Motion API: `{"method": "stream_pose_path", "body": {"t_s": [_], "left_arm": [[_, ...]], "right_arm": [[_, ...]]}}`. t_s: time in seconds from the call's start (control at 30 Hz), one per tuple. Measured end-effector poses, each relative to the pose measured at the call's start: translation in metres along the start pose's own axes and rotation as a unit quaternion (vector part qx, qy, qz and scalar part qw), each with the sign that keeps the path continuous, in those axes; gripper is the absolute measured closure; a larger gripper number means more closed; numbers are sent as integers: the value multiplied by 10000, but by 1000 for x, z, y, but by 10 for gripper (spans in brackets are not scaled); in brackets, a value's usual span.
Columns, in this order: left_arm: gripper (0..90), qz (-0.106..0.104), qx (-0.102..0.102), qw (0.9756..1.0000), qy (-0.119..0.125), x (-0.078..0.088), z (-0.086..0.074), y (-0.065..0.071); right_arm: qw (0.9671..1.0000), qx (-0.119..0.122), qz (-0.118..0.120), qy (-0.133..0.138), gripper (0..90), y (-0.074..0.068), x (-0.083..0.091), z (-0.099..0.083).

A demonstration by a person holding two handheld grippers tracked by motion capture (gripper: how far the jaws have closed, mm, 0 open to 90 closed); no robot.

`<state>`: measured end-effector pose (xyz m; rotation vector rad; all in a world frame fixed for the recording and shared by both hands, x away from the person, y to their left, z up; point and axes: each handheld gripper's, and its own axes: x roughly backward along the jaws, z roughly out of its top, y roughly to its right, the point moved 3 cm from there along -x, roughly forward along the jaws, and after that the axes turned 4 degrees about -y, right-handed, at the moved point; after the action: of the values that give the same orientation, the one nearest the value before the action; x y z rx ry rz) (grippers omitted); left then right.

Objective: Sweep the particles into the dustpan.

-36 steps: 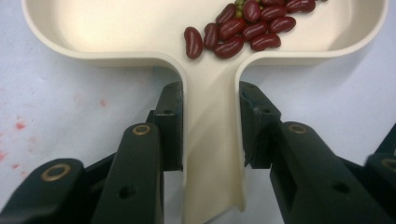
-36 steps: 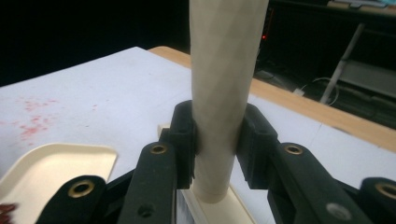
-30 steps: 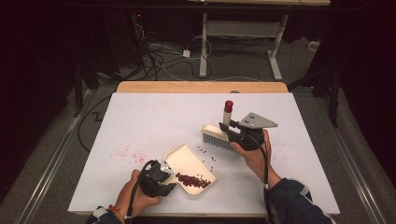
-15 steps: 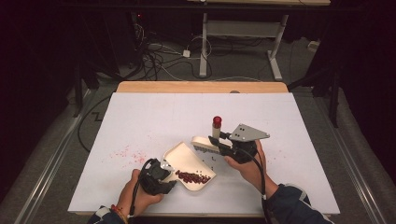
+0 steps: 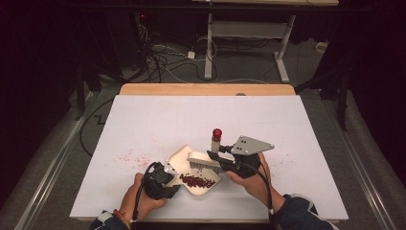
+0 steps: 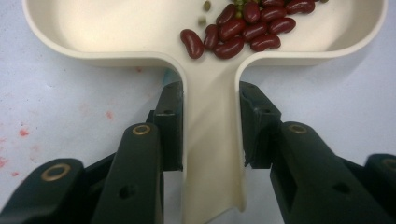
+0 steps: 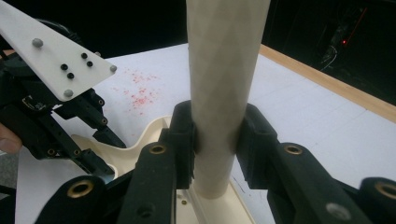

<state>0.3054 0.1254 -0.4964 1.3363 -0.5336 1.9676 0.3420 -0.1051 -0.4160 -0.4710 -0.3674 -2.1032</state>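
Observation:
A cream dustpan [image 5: 178, 156] lies on the white table near its front edge, with several red kidney beans [image 5: 196, 181] in it. My left gripper [image 5: 168, 178] is shut on the dustpan's handle [image 6: 212, 154], and the beans [image 6: 243, 28] lie just past the jaws. My right gripper [image 5: 216, 158] is shut on the cream handle [image 7: 224, 70] of a brush [image 5: 203, 160]. The handle stands nearly upright with its red tip [image 5: 217, 133] on top. The brush head hangs over the pan's far right part. The left gripper [image 7: 42, 116] also appears in the right gripper view.
Red specks [image 5: 130, 155] stain the table [image 5: 287, 129] left of the pan. A wooden strip [image 5: 206, 89] runs along the far edge. Cables [image 5: 158, 57] and a desk frame [image 5: 249, 33] stand on the dark floor beyond.
My right gripper has carried the brush leftwards and towards the person, from the table's right-middle to over the dustpan. The left gripper and the dustpan have stayed put.

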Motion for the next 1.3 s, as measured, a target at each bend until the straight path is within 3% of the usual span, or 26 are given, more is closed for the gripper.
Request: {"method": "stream_pose_path", "body": {"t_s": [0.13, 0.37, 0.5, 0.77, 0.93, 1.13, 1.3], "left_arm": [[638, 1, -13, 10000, 3, 0, 0, 0], [638, 46, -106, 9999, -51, 3, -1, -1], [638, 37, -126, 9999, -75, 4, -2, 0], [638, 65, -146, 9998, -131, 3, -3, 1], [638, 78, -142, 9998, -121, 3, -2, 3], [638, 63, -138, 9998, -100, 2, -2, 2], [638, 65, -141, 9998, -89, 2, -2, 2]], "right_arm": [[9999, -28, 27, 103, 702, 1, 4, 3], [9993, -104, -197, 286, 703, 15, 24, 8], [9991, -125, -313, 248, 702, 22, 34, 4], [9969, -267, -734, -49, 703, 38, 68, -23], [9974, -237, -625, -254, 703, 30, 69, -31], [9996, -145, -160, -192, 703, 7, 60, -24], [10000, -52, -43, -6, 703, 0, 58, -19]]}}
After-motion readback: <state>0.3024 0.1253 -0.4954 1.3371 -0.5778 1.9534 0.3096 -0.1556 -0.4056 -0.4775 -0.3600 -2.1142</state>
